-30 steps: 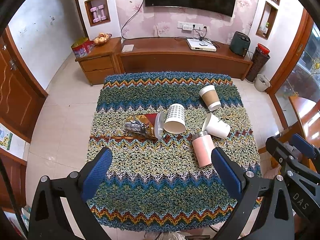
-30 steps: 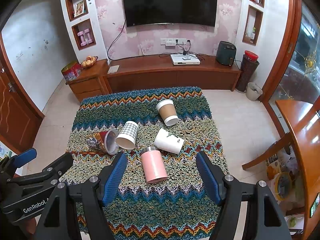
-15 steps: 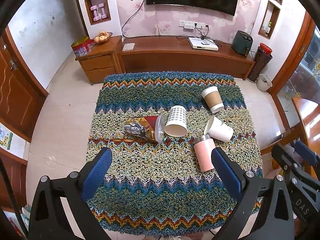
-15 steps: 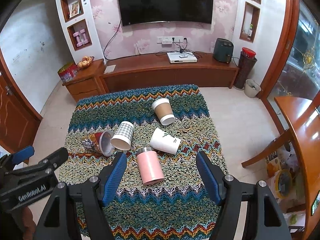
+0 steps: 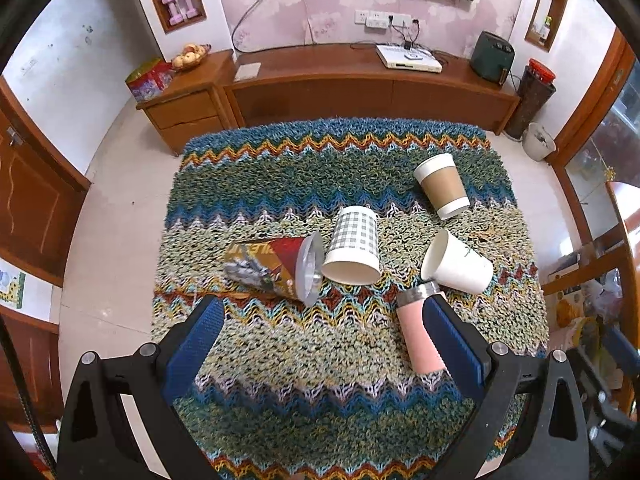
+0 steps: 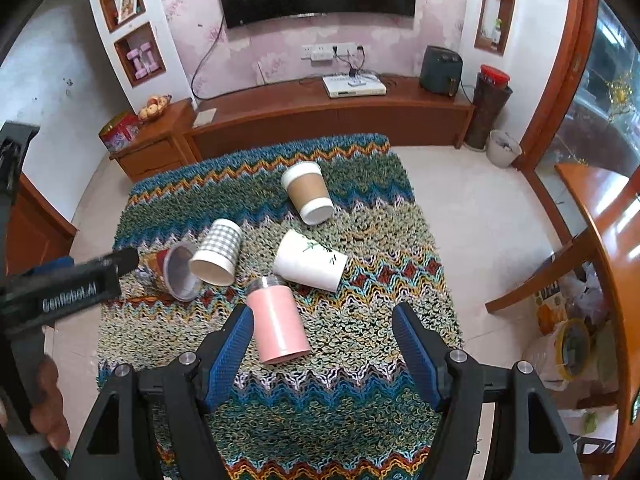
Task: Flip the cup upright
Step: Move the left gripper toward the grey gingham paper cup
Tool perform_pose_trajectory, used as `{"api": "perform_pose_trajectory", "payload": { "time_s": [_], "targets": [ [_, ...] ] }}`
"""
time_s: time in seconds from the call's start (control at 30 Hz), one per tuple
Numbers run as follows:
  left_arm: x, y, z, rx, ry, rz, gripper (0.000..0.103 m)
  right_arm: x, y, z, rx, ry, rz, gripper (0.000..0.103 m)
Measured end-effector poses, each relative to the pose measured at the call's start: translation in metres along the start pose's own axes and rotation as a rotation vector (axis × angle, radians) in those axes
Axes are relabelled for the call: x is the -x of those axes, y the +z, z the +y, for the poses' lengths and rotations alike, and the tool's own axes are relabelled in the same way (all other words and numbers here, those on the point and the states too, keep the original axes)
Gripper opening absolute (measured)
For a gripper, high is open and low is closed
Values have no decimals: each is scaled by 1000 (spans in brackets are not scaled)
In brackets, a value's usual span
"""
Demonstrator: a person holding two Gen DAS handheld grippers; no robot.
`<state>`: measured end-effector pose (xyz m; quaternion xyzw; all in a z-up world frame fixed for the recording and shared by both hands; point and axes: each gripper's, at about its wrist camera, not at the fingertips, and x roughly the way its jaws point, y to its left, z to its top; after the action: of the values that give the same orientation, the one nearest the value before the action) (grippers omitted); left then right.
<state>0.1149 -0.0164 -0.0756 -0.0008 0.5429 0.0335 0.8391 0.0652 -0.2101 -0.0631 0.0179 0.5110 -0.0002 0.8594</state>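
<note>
Matt pink tumbler (image 6: 278, 325) with bare-metal collar and smooth paper cups (image 6: 310, 261) lie on rough, shaggy woven cloth (image 6: 360, 400).

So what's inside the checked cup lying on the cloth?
The checked cup lies on its side, mouth toward the camera. Its visible inner wall looks bare and plain, nothing in it. The deep end near the base is shadowed, so that part stays unconfirmed.

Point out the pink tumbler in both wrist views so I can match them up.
Left wrist: pink tumbler lies lower right, partly behind the left gripper's right finger.
Right wrist: pink tumbler lies low, left of centre, by the right gripper's left finger.
Shared landmark: the white leaf-print cup, just beyond its metal top.
</note>
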Motion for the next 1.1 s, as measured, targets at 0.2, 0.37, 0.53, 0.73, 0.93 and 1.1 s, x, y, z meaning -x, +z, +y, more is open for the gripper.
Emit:
{"api": "perform_pose_trajectory", "payload": {
  "time_s": [0.2, 0.37, 0.53, 0.73, 0.93, 1.1],
  "targets": [
    [-35, 13, -12, -51, 8, 22, 100, -34, -3, -3, 12, 5, 45, 72],
    [-63, 26, -21, -93, 6, 49, 100, -55, -4, -6, 18, 4, 63, 72],
    [-88, 39, -29, -128, 0, 88, 100, -74, -6, -12, 18, 12, 89, 72],
    [-121, 52, -41, -173, 3, 172, 100, -91, -7, -19, 2, 16, 114, 72],
    [-156, 61, -48, -208, 43, 274, 100, -104, -9, -24, -7, 20, 132, 72],
    [-180, 63, -52, -227, 64, 345, 100, -111, -9, -30, -22, 17, 146, 72]
  ]
}}
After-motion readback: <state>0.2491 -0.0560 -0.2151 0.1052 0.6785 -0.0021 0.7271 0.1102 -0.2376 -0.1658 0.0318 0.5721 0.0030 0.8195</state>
